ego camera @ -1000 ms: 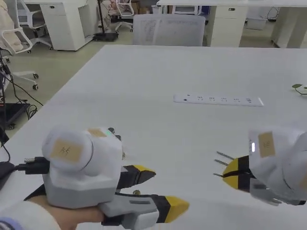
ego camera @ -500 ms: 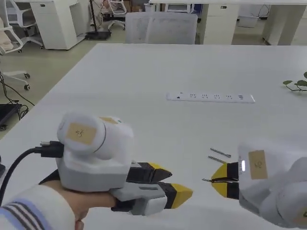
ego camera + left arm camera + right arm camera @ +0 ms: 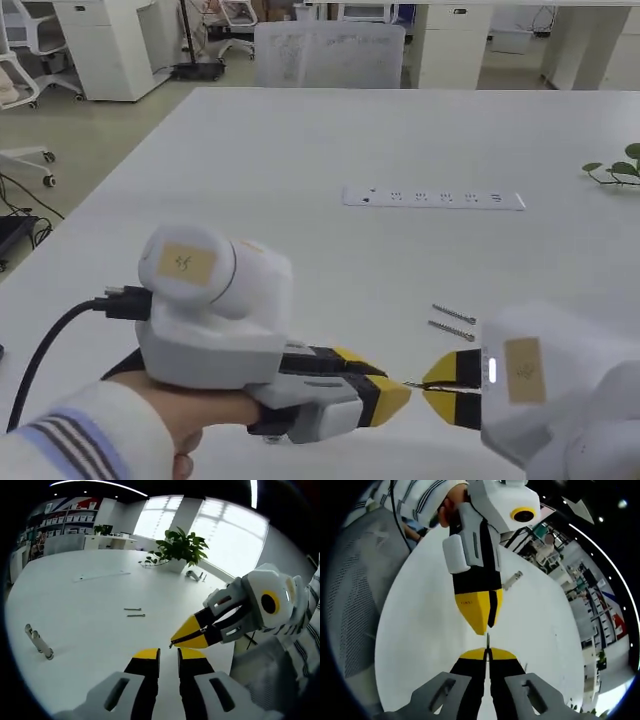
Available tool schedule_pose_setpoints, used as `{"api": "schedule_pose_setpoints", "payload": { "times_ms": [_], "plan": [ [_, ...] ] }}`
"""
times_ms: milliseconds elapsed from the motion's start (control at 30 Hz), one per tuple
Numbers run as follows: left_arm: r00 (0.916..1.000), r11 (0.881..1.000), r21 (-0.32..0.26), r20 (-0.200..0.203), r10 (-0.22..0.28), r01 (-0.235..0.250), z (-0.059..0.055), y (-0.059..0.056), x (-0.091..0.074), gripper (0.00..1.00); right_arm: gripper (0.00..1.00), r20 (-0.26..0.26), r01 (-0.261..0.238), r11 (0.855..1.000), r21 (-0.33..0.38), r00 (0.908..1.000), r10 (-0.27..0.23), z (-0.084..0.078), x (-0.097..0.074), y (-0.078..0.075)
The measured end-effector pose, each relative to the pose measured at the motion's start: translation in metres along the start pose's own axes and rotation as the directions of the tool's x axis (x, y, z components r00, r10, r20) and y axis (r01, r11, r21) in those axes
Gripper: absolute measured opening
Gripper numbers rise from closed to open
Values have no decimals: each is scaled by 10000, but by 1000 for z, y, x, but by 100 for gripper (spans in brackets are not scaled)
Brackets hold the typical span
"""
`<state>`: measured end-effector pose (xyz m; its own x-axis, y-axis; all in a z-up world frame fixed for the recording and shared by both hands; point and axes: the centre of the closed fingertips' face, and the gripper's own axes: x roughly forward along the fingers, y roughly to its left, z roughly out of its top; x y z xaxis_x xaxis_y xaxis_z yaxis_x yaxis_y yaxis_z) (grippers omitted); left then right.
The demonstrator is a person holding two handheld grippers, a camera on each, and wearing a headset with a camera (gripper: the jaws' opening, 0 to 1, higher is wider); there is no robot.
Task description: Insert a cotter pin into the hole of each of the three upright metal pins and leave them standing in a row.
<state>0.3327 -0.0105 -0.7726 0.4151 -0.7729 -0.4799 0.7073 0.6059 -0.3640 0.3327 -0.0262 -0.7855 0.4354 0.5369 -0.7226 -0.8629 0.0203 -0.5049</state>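
Observation:
My right gripper (image 3: pixel 438 386) is shut on a thin cotter pin (image 3: pixel 412 384), which sticks out leftward past its yellow tips. The pin (image 3: pixel 488 641) stands upright between the jaws in the right gripper view. My left gripper (image 3: pixel 385 393), held in a hand at the lower left, faces it almost tip to tip. Its jaws are nearly together and I see nothing between them (image 3: pixel 169 655). The pin's end (image 3: pixel 172 644) hangs just above them. Two more cotter pins (image 3: pixel 452 322) lie on the table beyond the right gripper. Short metal pins (image 3: pixel 39 641) rest on the table to the left.
A white power strip (image 3: pixel 432 198) lies across the white table (image 3: pixel 300 170) further back. A leafy sprig (image 3: pixel 615 168) pokes in at the right edge. A grey chair (image 3: pixel 330 55) stands at the far side. A black cable (image 3: pixel 50 345) trails from the left gripper.
The right gripper has closed on one cotter pin and lifted it off the table. Both grippers moved toward each other until their tips nearly meet. The left jaws narrowed.

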Motion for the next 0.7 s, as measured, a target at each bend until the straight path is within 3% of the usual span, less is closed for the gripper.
{"api": "schedule_pose_setpoints", "payload": {
  "times_ms": [267, 700],
  "plan": [
    [9997, 9990, -371, 7, -237, 237, 0, -5, 0, 5, 2, 172, 88, 9999, -55, 9998, -87, 6, -2, 1],
    [9994, 9972, -659, -5, -354, 353, 1, -7, 1, 4, 2, 368, 53, 9999, -126, 9993, -48, 12, -2, 3]
  ]
}}
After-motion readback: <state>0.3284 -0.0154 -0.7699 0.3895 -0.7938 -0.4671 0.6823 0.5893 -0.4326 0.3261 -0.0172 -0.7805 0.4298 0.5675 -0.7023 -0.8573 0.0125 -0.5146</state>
